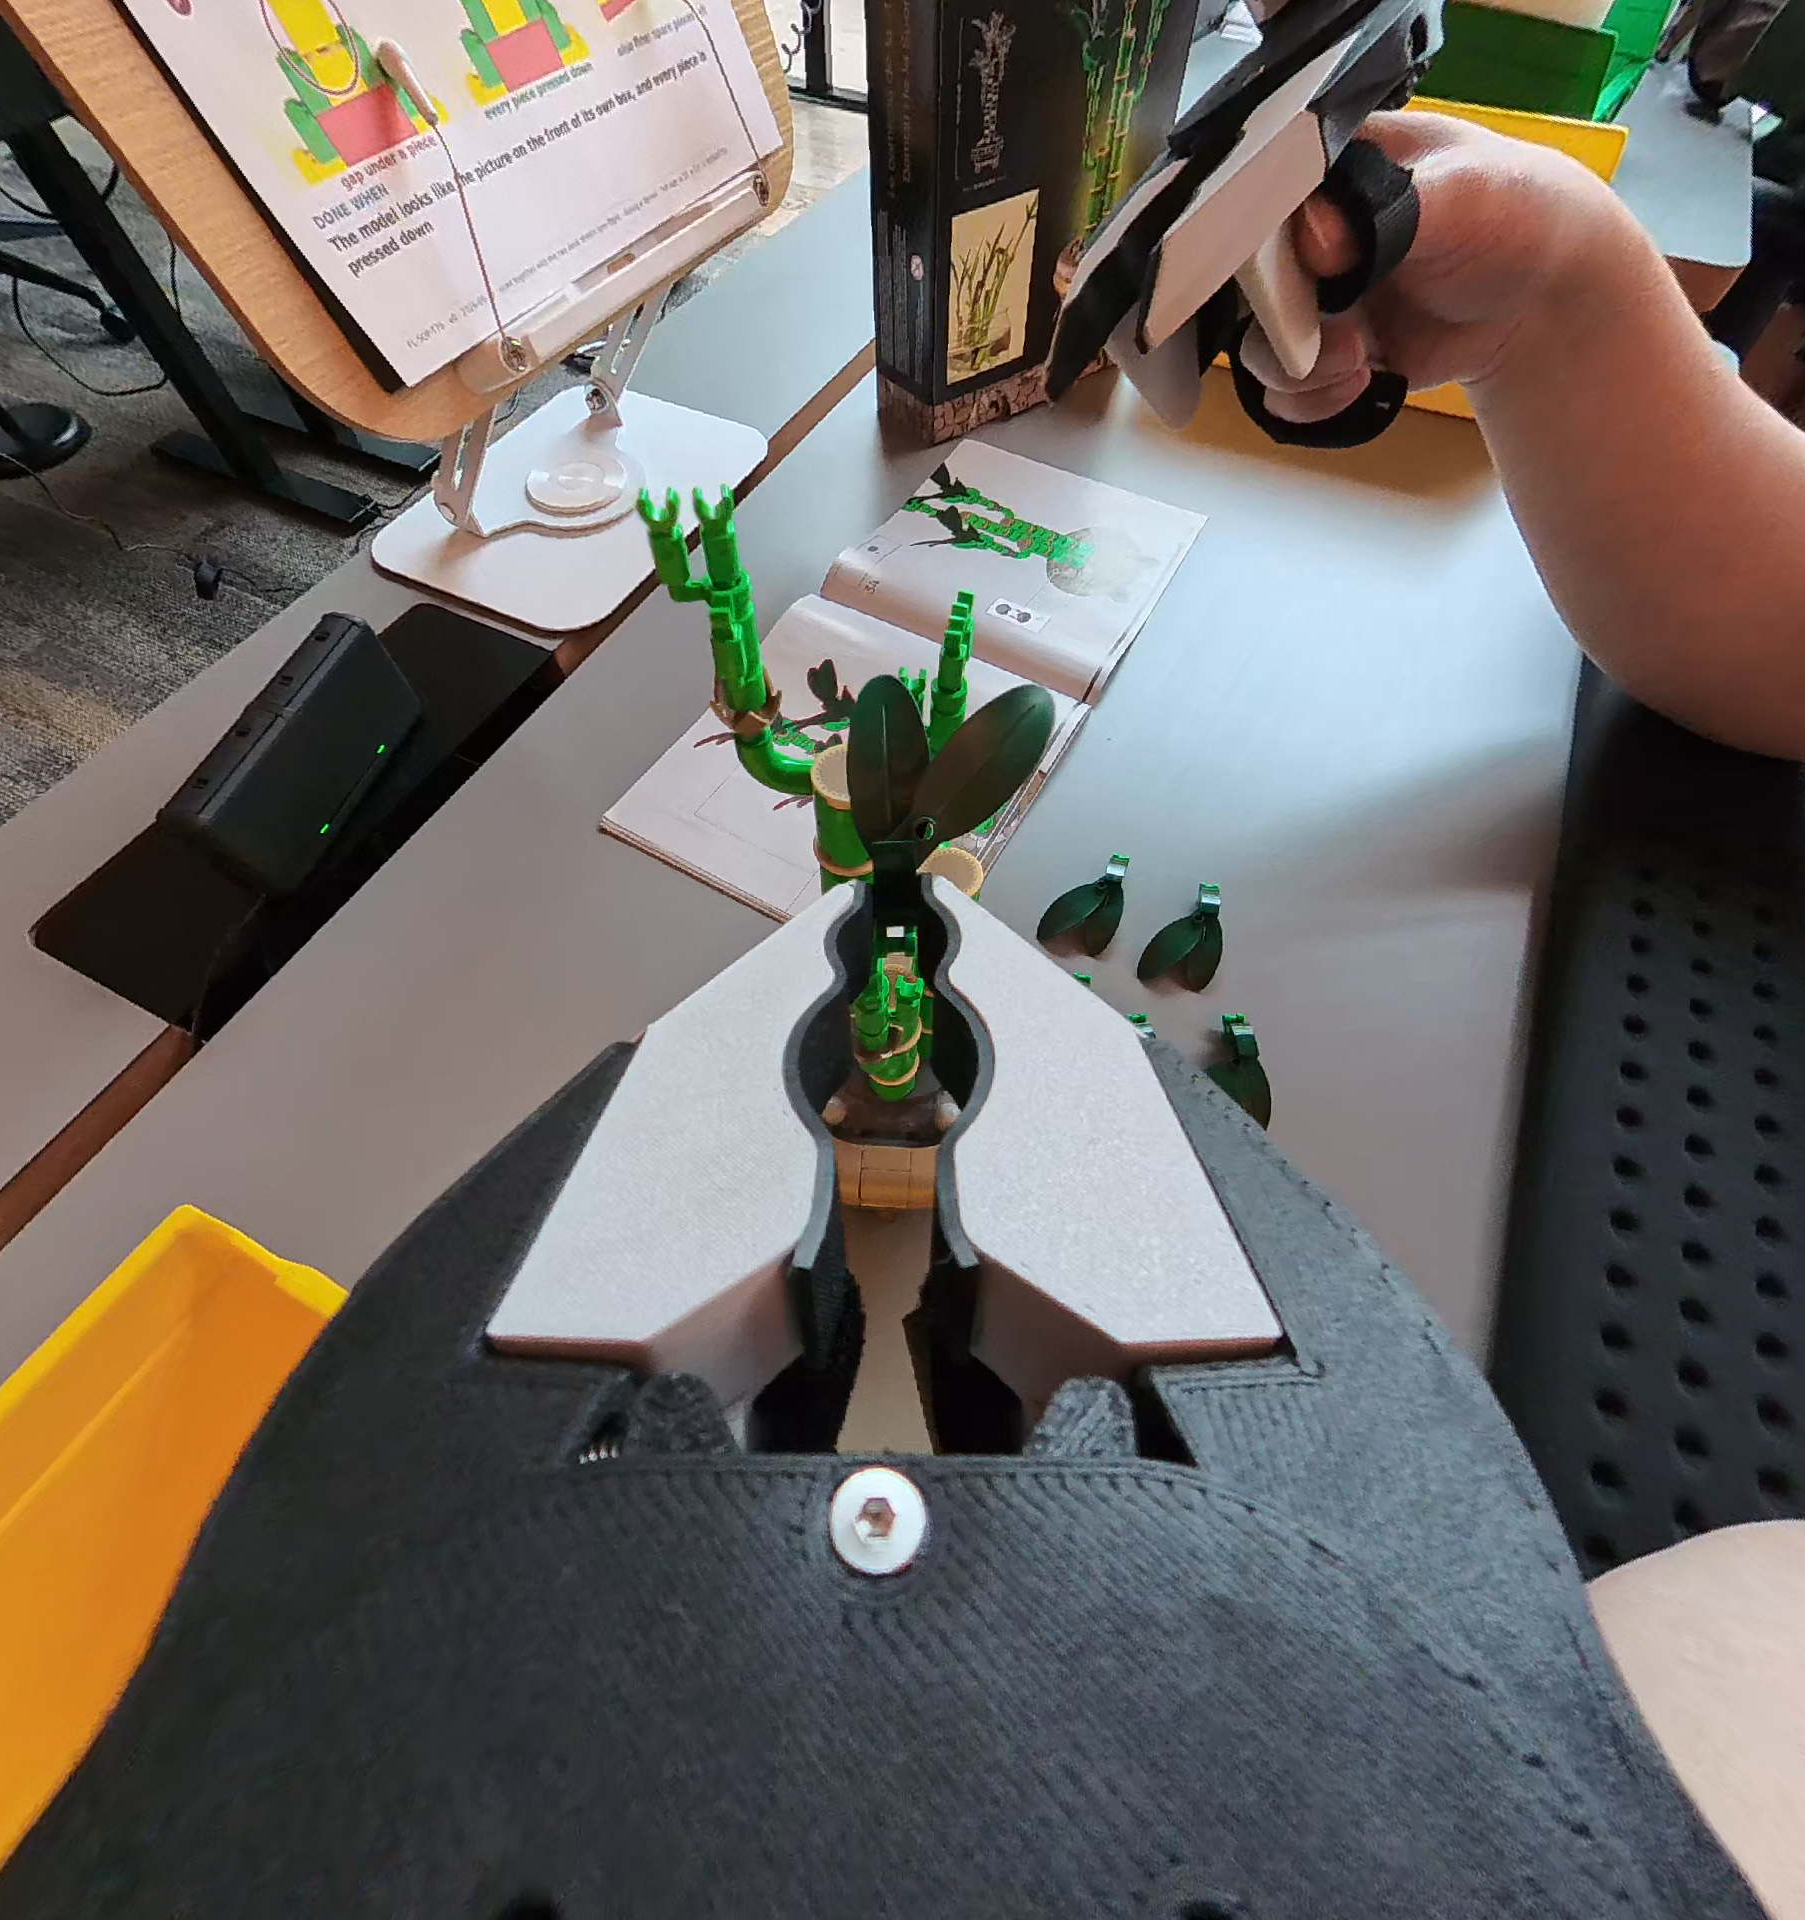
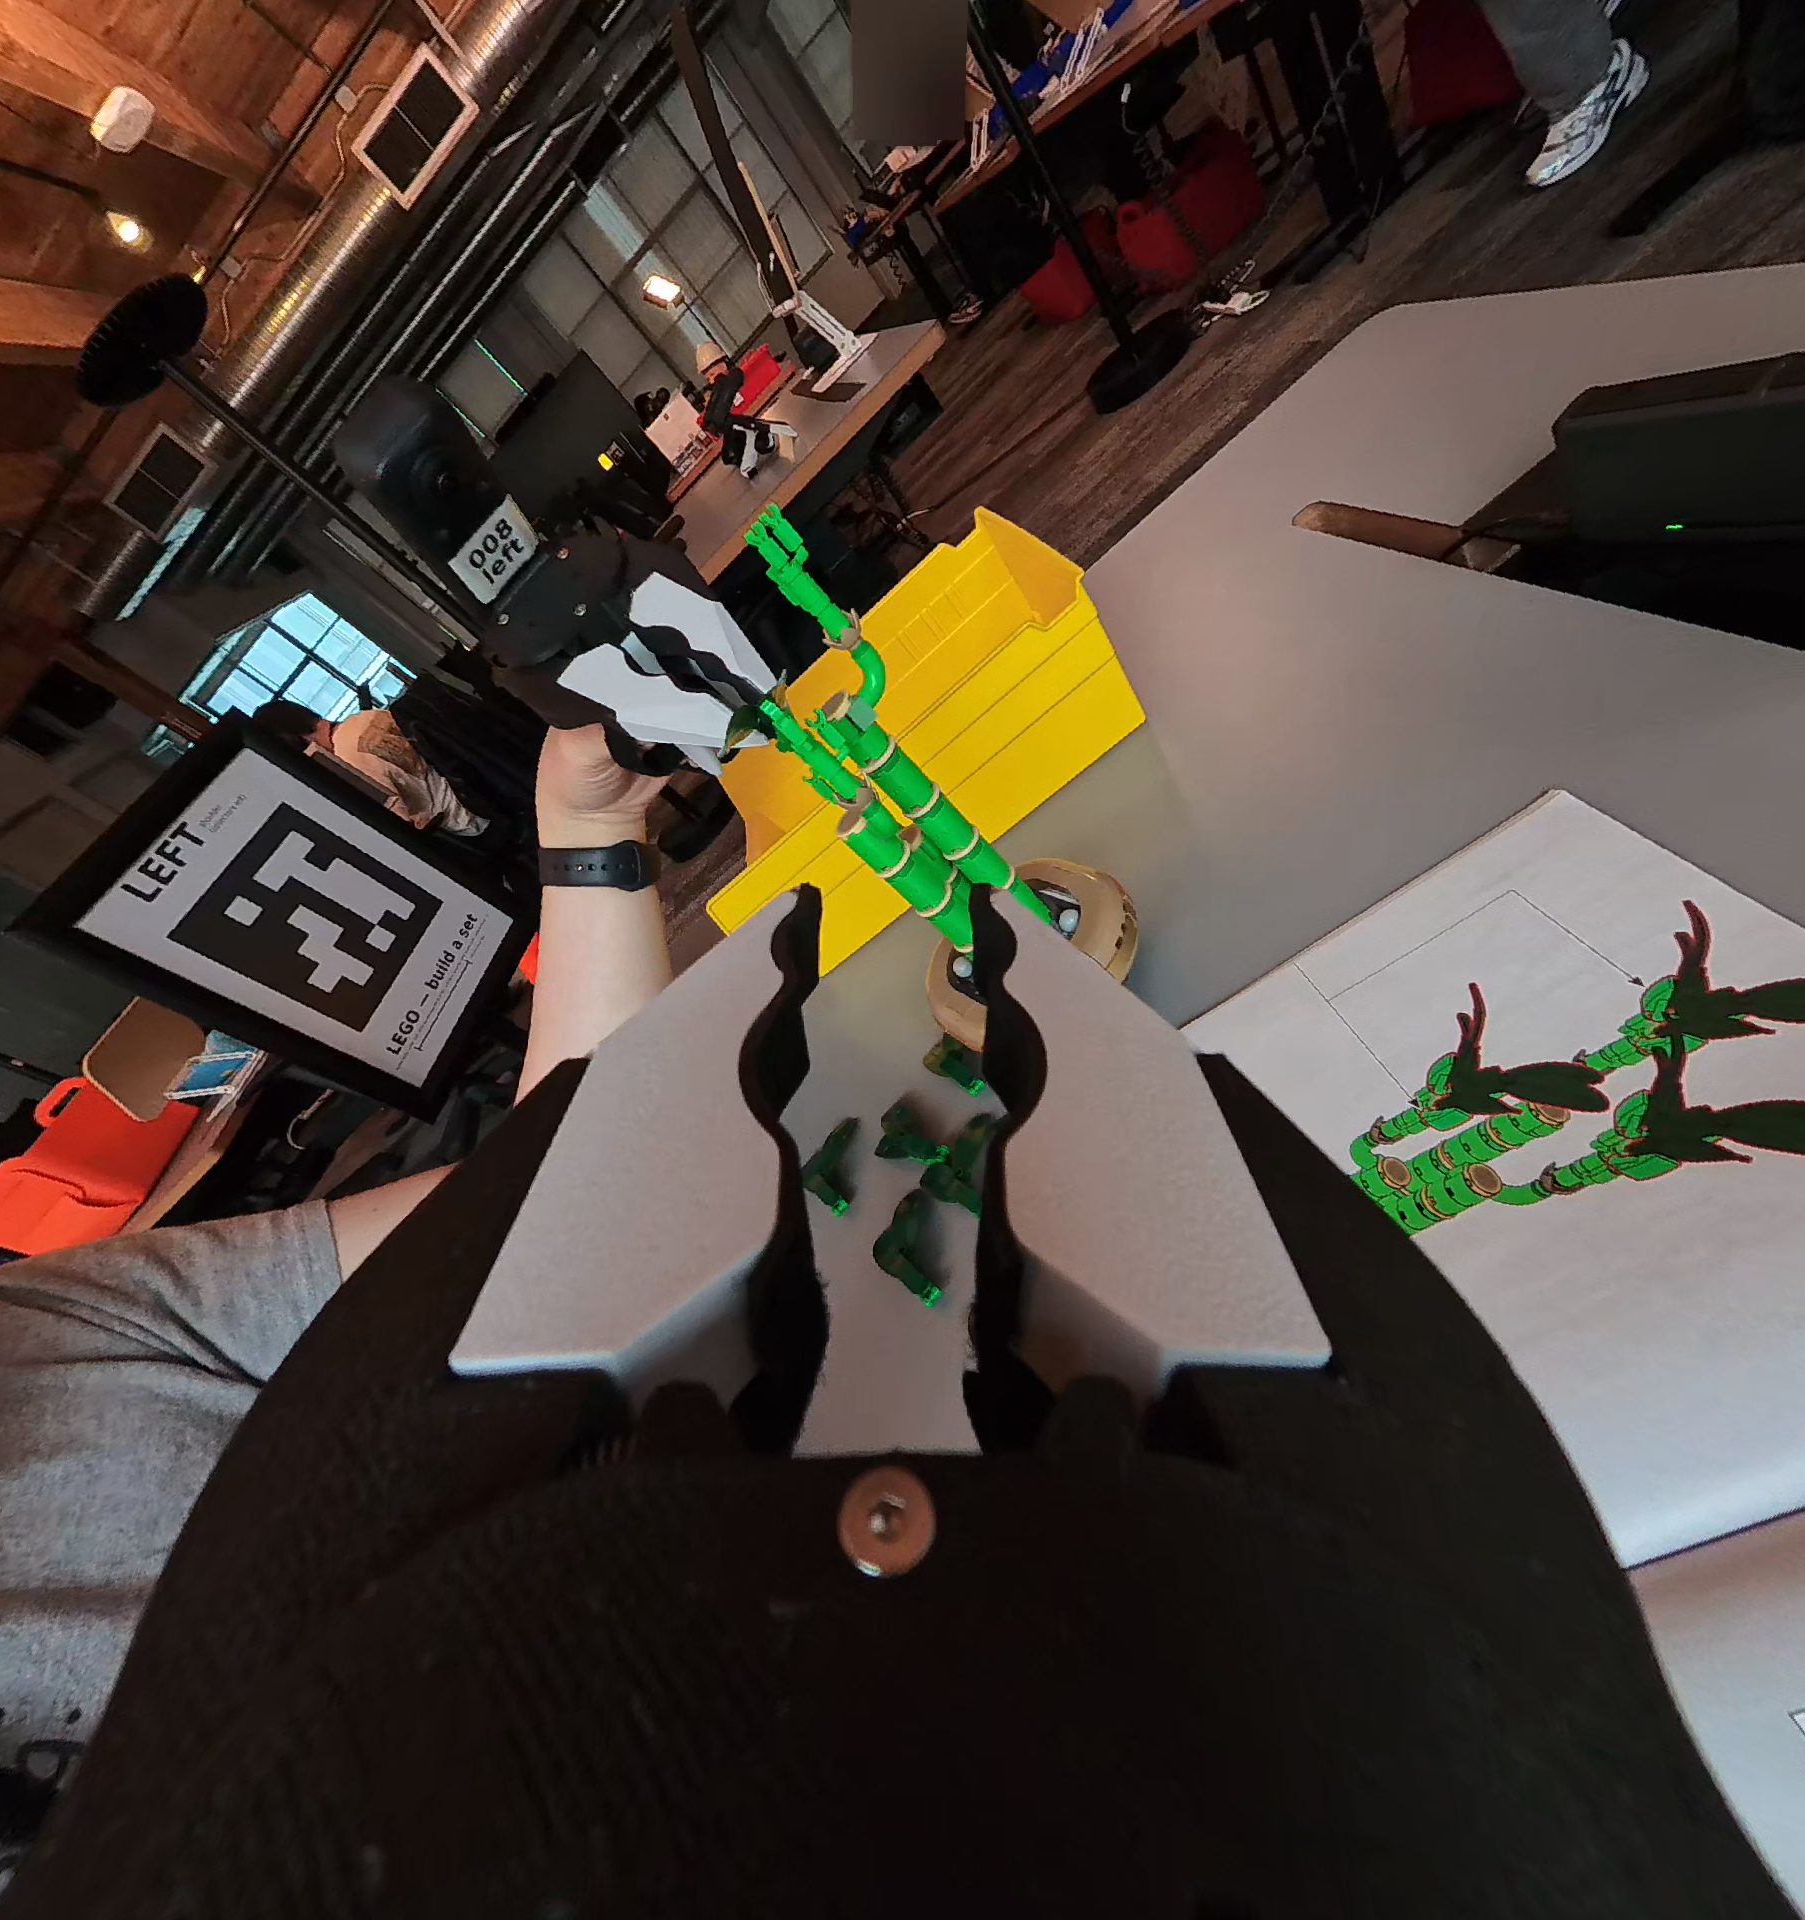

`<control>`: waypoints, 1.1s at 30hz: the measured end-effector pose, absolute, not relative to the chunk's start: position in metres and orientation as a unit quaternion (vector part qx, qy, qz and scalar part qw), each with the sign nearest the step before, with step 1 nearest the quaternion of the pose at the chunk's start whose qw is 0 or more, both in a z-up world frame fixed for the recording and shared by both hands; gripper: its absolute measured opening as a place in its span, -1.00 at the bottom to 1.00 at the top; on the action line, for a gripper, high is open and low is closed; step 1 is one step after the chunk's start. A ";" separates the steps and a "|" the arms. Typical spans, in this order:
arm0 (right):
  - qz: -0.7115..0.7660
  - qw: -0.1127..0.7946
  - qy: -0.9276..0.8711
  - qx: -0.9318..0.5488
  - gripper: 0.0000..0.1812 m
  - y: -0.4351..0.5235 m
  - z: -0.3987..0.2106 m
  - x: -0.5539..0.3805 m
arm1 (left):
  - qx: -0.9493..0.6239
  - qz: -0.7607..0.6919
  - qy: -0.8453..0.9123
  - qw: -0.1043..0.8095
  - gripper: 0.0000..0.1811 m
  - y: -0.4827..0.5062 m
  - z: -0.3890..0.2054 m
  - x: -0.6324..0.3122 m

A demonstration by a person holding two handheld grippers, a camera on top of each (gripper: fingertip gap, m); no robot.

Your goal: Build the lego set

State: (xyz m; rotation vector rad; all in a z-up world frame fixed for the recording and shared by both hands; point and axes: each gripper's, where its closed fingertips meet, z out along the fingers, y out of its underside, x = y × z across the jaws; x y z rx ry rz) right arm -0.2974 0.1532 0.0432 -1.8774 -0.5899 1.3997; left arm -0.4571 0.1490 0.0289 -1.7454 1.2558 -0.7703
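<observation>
Pinching leaf piece (image 1: 945, 764): left gripper (image 1: 896, 883), left view only.

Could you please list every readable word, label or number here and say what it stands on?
I don't copy out writing; these bear it:
Instruction sheet on the wooden stand.
Dark set box.
Open booklet: tiny numbers.
Framed marker sign.
Sticker on left gripper.

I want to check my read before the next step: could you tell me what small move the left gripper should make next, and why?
Probably ease the left gripper forward to press its dark leaf piece onto a bare stalk tip of the bamboo model. The leaf is already pinched at its stem beside the stalks, while the right gripper hangs open, holding nothing.
</observation>
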 end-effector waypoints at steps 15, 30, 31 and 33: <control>0.538 0.356 -0.241 -0.726 -0.68 0.152 0.041 -0.298 | -0.690 -0.318 0.499 0.417 -0.93 0.150 0.029 -0.457; 0.535 0.349 -0.249 -0.728 -0.67 0.151 0.037 -0.300 | -0.687 -0.326 0.494 0.421 -0.93 0.151 0.030 -0.458; 0.535 0.348 -0.249 -0.728 -0.67 0.151 0.037 -0.300 | -0.687 -0.327 0.494 0.421 -0.93 0.151 0.030 -0.458; 0.535 0.348 -0.249 -0.728 -0.67 0.151 0.037 -0.301 | -0.686 -0.327 0.495 0.421 -0.93 0.151 0.030 -0.457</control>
